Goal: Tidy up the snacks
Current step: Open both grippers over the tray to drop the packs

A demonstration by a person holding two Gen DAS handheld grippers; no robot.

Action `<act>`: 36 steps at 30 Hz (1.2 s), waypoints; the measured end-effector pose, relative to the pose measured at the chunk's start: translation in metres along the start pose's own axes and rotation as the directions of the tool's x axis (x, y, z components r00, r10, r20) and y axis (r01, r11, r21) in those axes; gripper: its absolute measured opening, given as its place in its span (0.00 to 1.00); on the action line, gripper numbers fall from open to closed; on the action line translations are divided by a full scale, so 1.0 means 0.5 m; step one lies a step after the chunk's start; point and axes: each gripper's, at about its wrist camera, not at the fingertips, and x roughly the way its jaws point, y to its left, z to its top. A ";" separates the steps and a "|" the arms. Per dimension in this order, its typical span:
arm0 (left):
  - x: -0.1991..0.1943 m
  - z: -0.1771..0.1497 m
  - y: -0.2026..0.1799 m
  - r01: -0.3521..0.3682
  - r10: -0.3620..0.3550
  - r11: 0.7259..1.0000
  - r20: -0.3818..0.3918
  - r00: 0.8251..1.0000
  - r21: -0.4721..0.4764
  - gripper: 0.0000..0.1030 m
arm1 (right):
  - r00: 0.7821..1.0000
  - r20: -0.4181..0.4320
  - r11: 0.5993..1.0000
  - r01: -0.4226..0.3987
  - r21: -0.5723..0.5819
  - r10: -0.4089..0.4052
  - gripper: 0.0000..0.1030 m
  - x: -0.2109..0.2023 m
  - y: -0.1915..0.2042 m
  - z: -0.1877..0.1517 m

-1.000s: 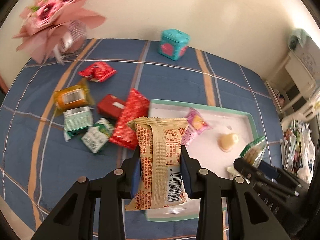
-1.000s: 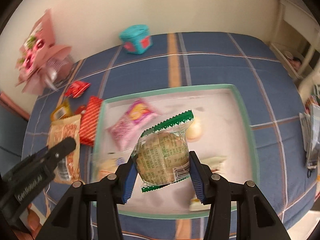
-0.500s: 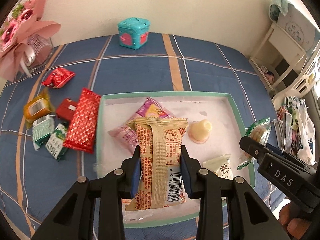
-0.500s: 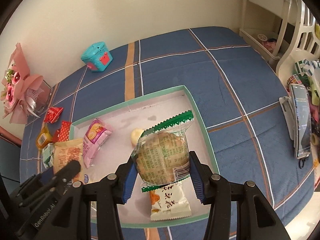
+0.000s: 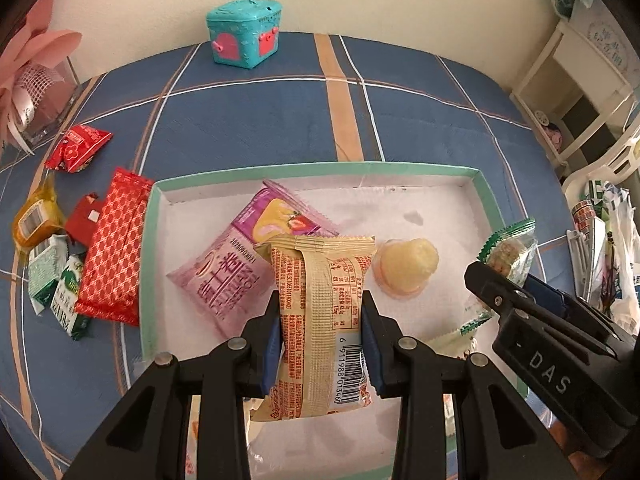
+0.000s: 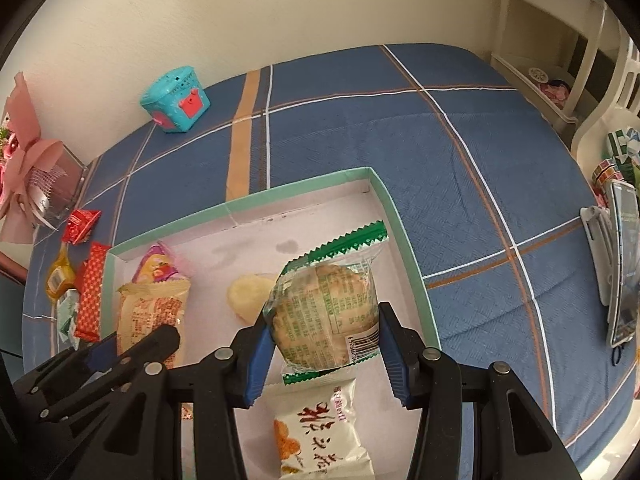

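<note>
The beige snack packet [image 5: 320, 320] hangs in your left claw [image 5: 320, 344], which is closed on its two long sides, so its long axis runs away from the camera, with the barcode end nearest to you. Directly under and ahead of it lies the tray [image 5: 320, 168] with the green rim, and the packet partly covers the pink packet [image 5: 236, 264] that already rests on the tray floor. Just to the right of it sits a pale yellow jelly cup [image 5: 406, 266].

Your right claw [image 6: 324, 336] grips the round cake in a clear wrapper with green edges [image 6: 324, 308], and this one hangs over the right half of the same tray, above a white packet [image 6: 320, 432] near the front rim. So both claws are full and both point down into the tray; the left one is over the more crowded side. I judge the free floor lies behind the jelly cup, toward the far rim, so the beige packet is better laid down there than on top of the pink one.

Outside the tray, on the blue checked surface [image 5: 260, 120] at the left, a red patterned packet [image 5: 112, 248] and several small snacks still wait.
</note>
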 end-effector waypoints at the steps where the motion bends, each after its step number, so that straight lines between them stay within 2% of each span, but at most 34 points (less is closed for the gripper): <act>1: 0.004 0.002 -0.003 -0.002 0.002 1.000 0.000 1.000 0.002 0.36 | 1.000 -0.001 1.000 0.002 0.004 -0.002 0.50 0.002 -0.001 0.000; 7: 0.017 0.003 -0.011 -0.006 0.006 1.000 -0.013 1.000 0.007 0.36 | 1.000 -0.017 1.000 0.010 0.012 -0.010 0.52 0.013 -0.001 -0.001; 10: 0.011 0.004 -0.012 -0.002 0.002 1.000 -0.009 1.000 0.004 0.42 | 1.000 -0.026 1.000 0.015 0.012 -0.015 0.52 0.009 0.003 0.003; 13: -0.001 0.003 -0.008 -0.005 0.005 1.000 -0.001 1.000 0.002 0.45 | 0.999 -0.040 1.000 0.029 0.010 -0.029 0.53 -0.002 0.008 -0.002; 18: -0.035 -0.005 0.013 0.001 -0.001 1.000 0.005 1.000 -0.017 0.53 | 0.998 -0.055 0.999 0.036 -0.001 -0.036 0.62 -0.026 0.019 -0.016; 25: -0.086 -0.032 0.061 -0.044 0.045 0.998 0.025 0.999 -0.055 0.58 | 0.998 -0.046 0.998 0.050 -0.036 -0.052 0.77 -0.070 0.043 -0.049; 28: -0.106 -0.050 0.085 -0.071 0.075 0.994 0.039 0.996 -0.077 0.74 | 0.998 -0.030 0.996 0.056 -0.072 -0.059 0.79 -0.090 0.063 -0.068; 31: -0.120 -0.061 0.103 -0.096 0.101 0.991 0.051 0.994 -0.089 0.75 | 0.998 -0.019 0.994 0.050 -0.101 -0.052 0.86 -0.102 0.085 -0.082; 34: -0.139 -0.070 0.129 -0.119 0.126 0.988 0.073 0.989 -0.101 0.82 | 1.000 -0.022 0.995 0.016 -0.103 -0.018 0.87 -0.108 0.105 -0.097; 36: -0.150 -0.073 0.149 -0.121 0.133 0.985 0.086 0.987 -0.123 0.82 | 1.000 -0.030 0.995 -0.002 -0.100 -0.001 0.88 -0.107 0.114 -0.104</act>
